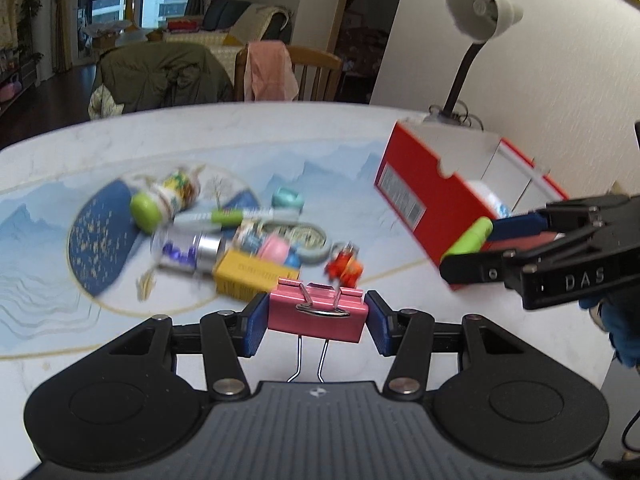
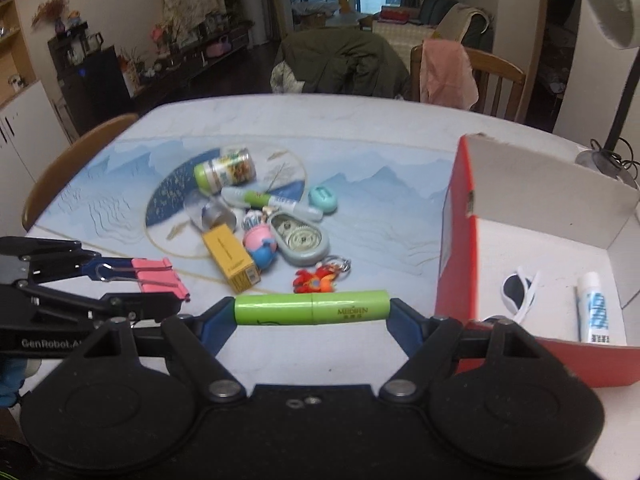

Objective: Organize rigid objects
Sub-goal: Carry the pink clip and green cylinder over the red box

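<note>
My left gripper (image 1: pixel 316 318) is shut on a pink binder clip (image 1: pixel 318 312), held above the table near its front; both show in the right wrist view, gripper (image 2: pixel 132 284) and clip (image 2: pixel 158 280). My right gripper (image 2: pixel 312 314) is shut on a green tube (image 2: pixel 312 308), held crosswise just left of the red box (image 2: pixel 456 240). In the left wrist view the right gripper (image 1: pixel 480 240) with the tube (image 1: pixel 470 238) is at the red box (image 1: pixel 416 196). The box holds white sunglasses (image 2: pixel 516 290) and a white tube (image 2: pixel 594 306).
A pile lies mid-table: green-capped jar (image 2: pixel 226 170), marker (image 2: pixel 272 200), yellow box (image 2: pixel 232 258), pink and blue toy (image 2: pixel 262 246), grey case (image 2: pixel 300 236), teal case (image 2: pixel 323 199), orange keychain (image 2: pixel 316 280). A desk lamp (image 1: pixel 476 16) stands behind the box. Chairs line the table's far edge.
</note>
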`<state>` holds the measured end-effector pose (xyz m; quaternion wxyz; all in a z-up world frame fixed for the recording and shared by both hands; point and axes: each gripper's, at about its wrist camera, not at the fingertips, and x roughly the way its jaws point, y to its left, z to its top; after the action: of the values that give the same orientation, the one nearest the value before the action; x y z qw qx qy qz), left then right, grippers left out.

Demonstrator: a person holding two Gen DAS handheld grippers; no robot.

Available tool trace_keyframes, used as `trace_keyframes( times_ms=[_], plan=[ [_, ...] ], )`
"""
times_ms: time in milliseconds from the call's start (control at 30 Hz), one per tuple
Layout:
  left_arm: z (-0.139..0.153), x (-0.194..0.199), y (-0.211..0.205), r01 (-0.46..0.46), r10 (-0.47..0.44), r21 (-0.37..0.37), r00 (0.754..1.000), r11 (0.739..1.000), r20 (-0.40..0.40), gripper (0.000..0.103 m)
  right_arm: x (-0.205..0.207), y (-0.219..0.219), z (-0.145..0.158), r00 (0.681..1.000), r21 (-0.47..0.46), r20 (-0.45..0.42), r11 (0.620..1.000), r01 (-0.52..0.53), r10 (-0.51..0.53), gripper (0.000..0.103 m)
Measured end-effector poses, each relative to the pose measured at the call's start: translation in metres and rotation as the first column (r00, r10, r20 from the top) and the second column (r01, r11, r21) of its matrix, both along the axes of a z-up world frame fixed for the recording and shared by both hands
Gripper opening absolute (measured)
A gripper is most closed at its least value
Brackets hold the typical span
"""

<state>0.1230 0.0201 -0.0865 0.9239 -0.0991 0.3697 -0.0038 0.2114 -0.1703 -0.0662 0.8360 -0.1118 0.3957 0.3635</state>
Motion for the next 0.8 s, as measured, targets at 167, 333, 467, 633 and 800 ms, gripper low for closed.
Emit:
trace_keyframes(
  times_ms=[167, 333, 467, 633, 800],
  plan=[
    [0.023, 0.011, -0.011, 0.007, -0.007, 0.021, 0.999, 1.000, 0.041, 0.051, 0.005, -0.014, 0.015, 0.999, 0.016, 0.026, 1.000, 0.020, -0.020, 0.081],
    [0.037, 0.029, -0.025, 0.019, -0.020, 0.030, 0.998, 0.999, 0.056, 0.051, 0.014, -0.031, 0.027, 0.998, 0.040, 0.055, 0.998, 0.038, -0.041, 0.080],
    [0.048, 0.047, -0.039, 0.032, -0.035, 0.034, 0.996, 0.999, 0.076, 0.051, 0.025, -0.045, 0.033, 0.996, 0.051, 0.072, 0.997, 0.054, -0.058, 0.080],
    [0.057, 0.074, -0.061, 0.053, -0.057, 0.041, 0.994, 0.998, 0.091, 0.051, 0.039, -0.064, 0.037, 0.992, 0.054, 0.095, 0.996, 0.073, -0.078, 0.080],
    [0.062, 0.103, -0.088, 0.075, -0.078, 0.038, 0.993, 0.996, 0.093, 0.051, 0.056, -0.086, 0.040, 0.989, 0.057, 0.106, 0.994, 0.098, -0.104, 0.080]
  ],
)
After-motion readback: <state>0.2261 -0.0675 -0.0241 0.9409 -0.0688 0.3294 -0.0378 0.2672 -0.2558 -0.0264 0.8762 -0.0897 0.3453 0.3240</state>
